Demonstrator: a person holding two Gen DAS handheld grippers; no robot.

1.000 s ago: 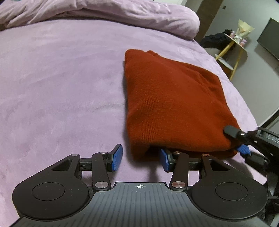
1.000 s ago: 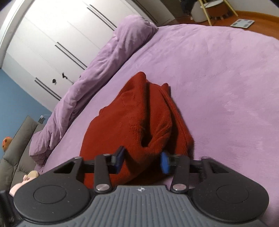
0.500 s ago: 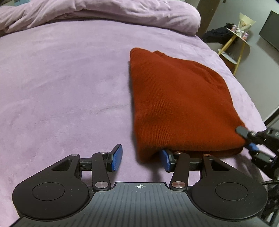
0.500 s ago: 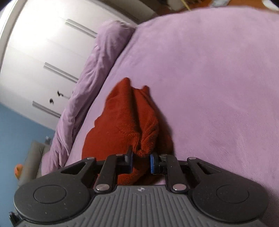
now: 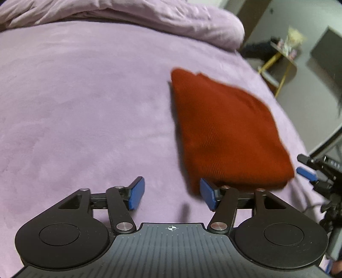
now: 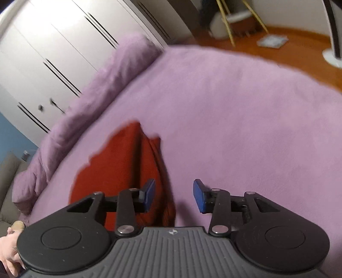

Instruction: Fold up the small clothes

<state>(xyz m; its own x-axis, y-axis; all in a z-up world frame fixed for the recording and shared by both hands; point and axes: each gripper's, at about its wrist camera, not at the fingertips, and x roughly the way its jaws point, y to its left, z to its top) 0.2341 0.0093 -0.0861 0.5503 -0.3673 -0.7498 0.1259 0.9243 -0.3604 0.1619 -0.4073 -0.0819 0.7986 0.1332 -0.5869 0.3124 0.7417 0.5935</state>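
Lying folded on the purple bed [image 5: 85,107], the red sweater [image 5: 226,132] sits toward the bed's right side, with a rumpled purple duvet [image 5: 149,19] beyond it. The left claw [image 5: 171,195] is spread wide, its right pad just beside the sweater's near edge. The right claw [image 6: 174,195] is also spread, holding nothing, its left pad over the sweater [image 6: 128,162].

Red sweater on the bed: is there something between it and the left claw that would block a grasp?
Nothing visible blocks it. The folded red sweater lies on the purple bedspread, its near edge beside one pad of the open left claw. Only bare bedspread lies between the pads.
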